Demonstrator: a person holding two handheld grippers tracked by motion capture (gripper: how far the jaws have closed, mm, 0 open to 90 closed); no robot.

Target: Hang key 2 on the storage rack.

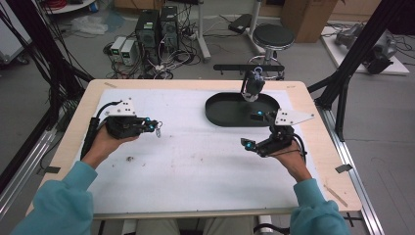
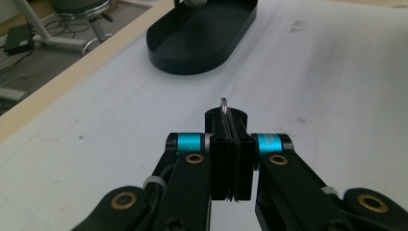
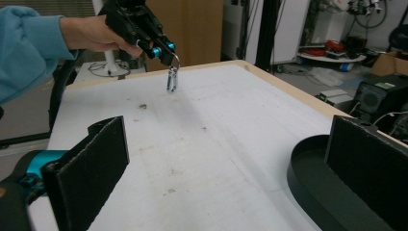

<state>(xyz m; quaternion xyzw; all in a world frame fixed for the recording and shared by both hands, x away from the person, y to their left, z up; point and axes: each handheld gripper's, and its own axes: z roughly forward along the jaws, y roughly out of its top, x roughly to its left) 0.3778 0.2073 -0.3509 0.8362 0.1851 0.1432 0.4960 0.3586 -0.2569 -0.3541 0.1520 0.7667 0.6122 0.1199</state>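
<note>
Currently the left gripper is clamped on a metal clip hanging lengthwise downward, with the black tray lying to its right, nearer the wide-open right gripper.

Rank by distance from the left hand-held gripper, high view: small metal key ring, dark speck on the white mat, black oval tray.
1. Small metal key ring: clamped in the left hand-held gripper.
2. Dark speck: on the mat, nearer the person.
3. Black oval tray: far right.
</note>
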